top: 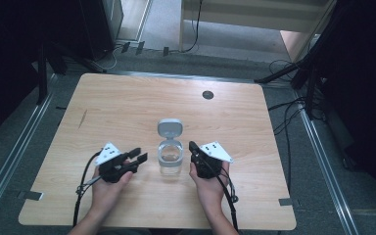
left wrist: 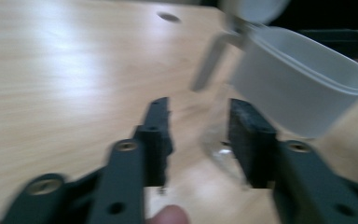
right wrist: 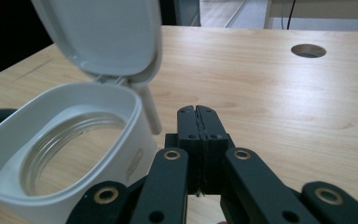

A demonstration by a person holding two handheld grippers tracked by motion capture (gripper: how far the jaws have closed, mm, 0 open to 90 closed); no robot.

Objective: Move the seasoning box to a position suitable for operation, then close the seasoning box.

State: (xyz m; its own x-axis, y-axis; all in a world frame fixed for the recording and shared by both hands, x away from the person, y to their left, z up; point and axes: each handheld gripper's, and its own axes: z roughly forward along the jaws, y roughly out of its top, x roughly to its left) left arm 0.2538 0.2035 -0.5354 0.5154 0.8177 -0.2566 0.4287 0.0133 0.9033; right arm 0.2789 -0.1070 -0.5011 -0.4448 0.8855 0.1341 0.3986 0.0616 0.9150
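Jar (top: 170, 157) w/ clear body and white collar stands upright near the table (top: 127, 98) middle, a bit toward the near edge, its flip lid (top: 170, 128) open and tilted back toward the far edge. It sits between both tools, approx. same distance to each. Left gripper (top: 138, 157) is just beside it on the left, jaws partly open, nothing between them, not touching. Right gripper (top: 192, 147) is just beside the collar on the right, jaws fully closed, empty.
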